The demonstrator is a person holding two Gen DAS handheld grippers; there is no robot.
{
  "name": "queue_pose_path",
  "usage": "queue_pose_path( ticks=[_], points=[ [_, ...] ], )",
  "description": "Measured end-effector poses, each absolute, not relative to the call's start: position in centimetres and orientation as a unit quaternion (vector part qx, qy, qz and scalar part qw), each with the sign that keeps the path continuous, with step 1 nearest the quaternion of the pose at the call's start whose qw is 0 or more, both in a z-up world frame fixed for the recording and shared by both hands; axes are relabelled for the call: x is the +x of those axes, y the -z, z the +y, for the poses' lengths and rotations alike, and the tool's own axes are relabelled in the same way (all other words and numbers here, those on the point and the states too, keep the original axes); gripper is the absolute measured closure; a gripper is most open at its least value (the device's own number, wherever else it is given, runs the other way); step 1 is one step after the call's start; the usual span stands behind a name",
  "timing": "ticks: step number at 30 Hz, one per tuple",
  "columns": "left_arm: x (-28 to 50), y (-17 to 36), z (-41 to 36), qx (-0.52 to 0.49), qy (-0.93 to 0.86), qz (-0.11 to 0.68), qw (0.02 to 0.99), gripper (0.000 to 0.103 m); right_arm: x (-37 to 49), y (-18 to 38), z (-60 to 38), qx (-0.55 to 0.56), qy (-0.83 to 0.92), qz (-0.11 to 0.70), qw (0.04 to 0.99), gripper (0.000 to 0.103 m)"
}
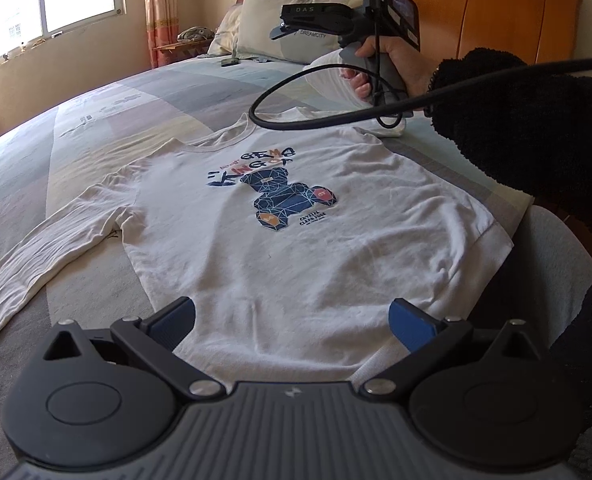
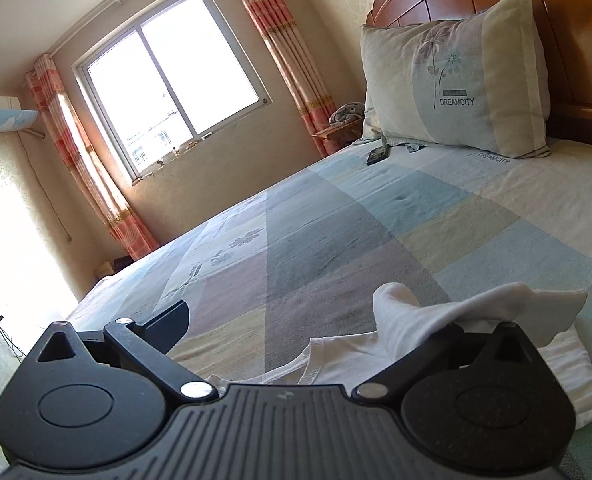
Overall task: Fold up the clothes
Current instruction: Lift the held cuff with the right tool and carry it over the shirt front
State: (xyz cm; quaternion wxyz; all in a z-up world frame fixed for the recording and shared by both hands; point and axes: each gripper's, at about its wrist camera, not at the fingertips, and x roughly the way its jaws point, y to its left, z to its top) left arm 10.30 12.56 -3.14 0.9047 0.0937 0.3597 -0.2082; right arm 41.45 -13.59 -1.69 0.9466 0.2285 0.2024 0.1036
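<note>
Bed (image 1: 108,112) with a patchwork sheet in blue, grey and cream blocks. Orange wooden headboard (image 1: 475,12) at the far end, "DREAMCITY" pillow (image 2: 451,76) leaning on it. Window (image 2: 172,80) on the far wall, striped pink curtains (image 2: 280,40) either side, bright daylight. Small dark remote-like item (image 2: 377,155) on the sheet near the pillow.

Shirt (image 1: 288,240): white long-sleeve with a blue bear print, lying flat, print up. Long axis runs from the hem at the near bed edge to the collar, which points toward the headboard. One sleeve is stretched out sideways to the left in the left wrist view, roughly perpendicular to the body. The other sleeve, on the right gripper's side, is lifted off the sheet.

Left gripper (image 1: 292,320): jaws wide, nothing between them, hovering just over the hem end, shirt body straight ahead of it.

Right gripper (image 2: 307,320): held in a hand (image 1: 395,68) with a black fleecy sleeve (image 1: 535,128), up above the shirt's far shoulder area. Jaws spread wide in its own view. White sleeve fabric drapes over the right finger and covers it; collar sits just below the gripper. Can't tell if the fabric is only hooked there.
</note>
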Motion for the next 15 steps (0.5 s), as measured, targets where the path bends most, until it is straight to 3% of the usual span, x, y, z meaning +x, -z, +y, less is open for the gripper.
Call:
queue_pose_path(
  ticks=[15],
  points=[
    [9.8, 3.4, 11.8, 0.094, 0.214, 0.369, 0.899, 0.001, 42.5, 1.2, -5.6, 0.201, -0.182, 0.222, 0.937, 0.000]
  ],
)
